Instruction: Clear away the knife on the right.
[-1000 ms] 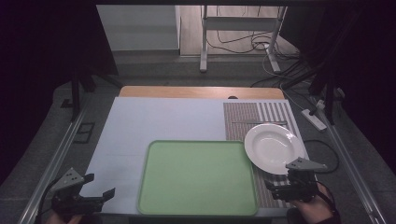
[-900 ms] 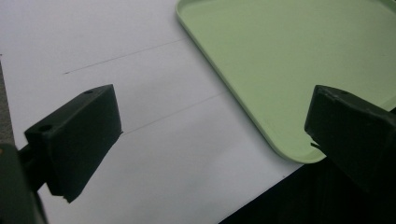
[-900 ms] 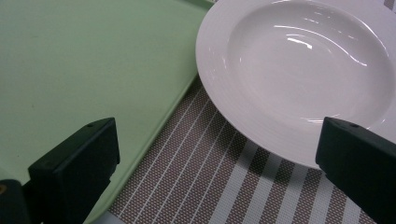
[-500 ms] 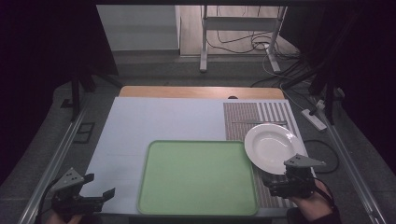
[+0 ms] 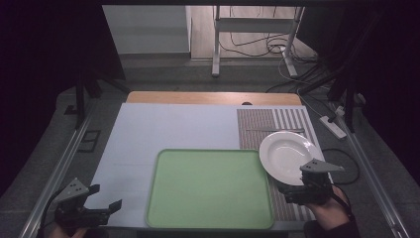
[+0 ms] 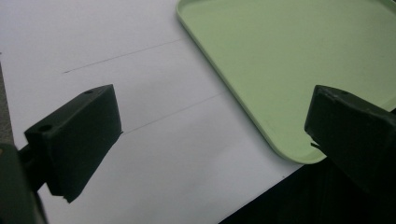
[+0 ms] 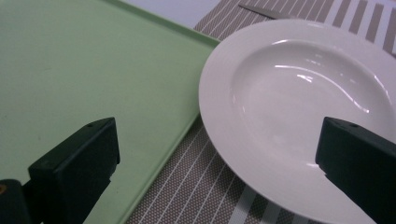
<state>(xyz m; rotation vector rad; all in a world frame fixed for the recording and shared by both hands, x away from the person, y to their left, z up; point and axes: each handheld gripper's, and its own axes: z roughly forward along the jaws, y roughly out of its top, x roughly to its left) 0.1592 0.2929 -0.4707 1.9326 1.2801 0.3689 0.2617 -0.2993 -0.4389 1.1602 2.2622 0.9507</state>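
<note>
A white plate (image 5: 289, 156) lies on a striped placemat (image 5: 275, 124), its left rim over the edge of a green tray (image 5: 209, 188). My right gripper (image 5: 299, 186) hovers open at the plate's near edge. In the right gripper view its jaws (image 7: 217, 168) stand wide apart, with the plate (image 7: 299, 102) to the right and the tray (image 7: 84, 70) to the left. My left gripper (image 5: 105, 196) is open at the table's near left corner. In its own view the left gripper (image 6: 215, 140) is over the white mat (image 6: 116, 70), beside the tray's corner (image 6: 289, 70).
A metal utensil (image 5: 275, 130) lies on the placemat beyond the plate, and its tip (image 7: 266, 11) appears in the right gripper view. The tray has nothing on it. A wooden strip (image 5: 213, 97) runs along the table's far edge. Cables and a stand are on the floor behind.
The right gripper has crept slightly forward toward the plate's near edge. The left gripper, plate and tray have not moved.
</note>
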